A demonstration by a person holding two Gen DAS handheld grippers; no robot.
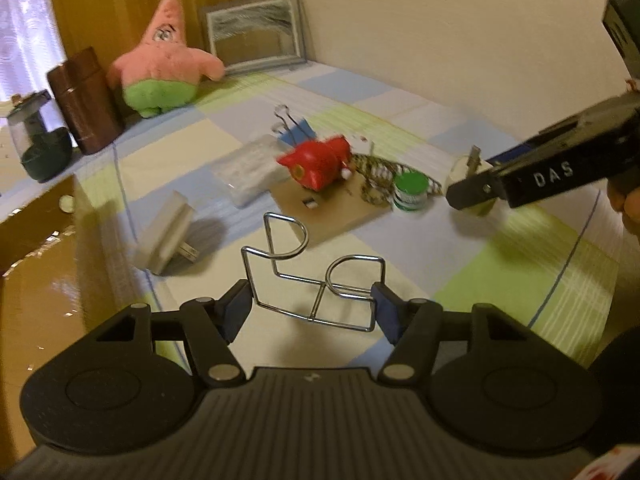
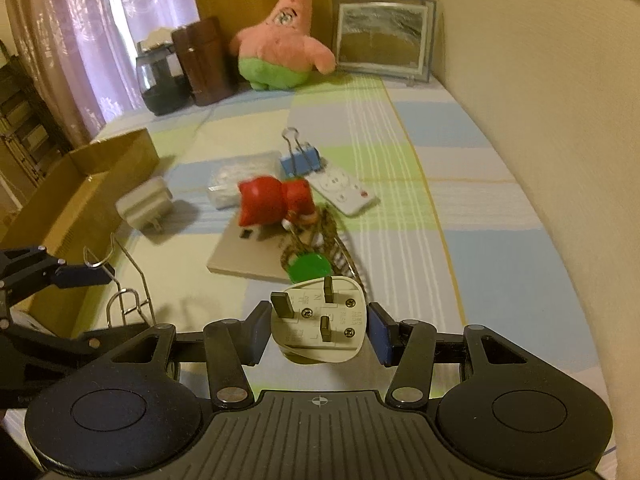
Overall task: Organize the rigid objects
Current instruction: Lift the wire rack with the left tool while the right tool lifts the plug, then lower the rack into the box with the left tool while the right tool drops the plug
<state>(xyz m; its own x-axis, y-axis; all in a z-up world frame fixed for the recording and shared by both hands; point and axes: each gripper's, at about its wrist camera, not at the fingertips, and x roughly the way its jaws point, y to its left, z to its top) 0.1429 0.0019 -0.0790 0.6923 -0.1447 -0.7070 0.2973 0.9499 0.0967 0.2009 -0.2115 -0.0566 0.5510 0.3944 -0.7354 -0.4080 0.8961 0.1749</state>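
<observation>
Your left gripper (image 1: 312, 306) fingers pinch the wire rack (image 1: 316, 276) above the bed (image 1: 500, 264); your right gripper (image 2: 316, 332) fingers clamp the white plug (image 2: 320, 320), also lifted.

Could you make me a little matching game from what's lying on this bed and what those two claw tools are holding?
Things:
1. wire rack
2. white plug
3. blue binder clip
4. starfish plush

Places:
A. sitting at the far end, next to the picture frame
B. between the left gripper fingers
C. lying by the white remote
D. clamped in the right gripper

Pairs: 1-B, 2-D, 3-C, 4-A
</observation>
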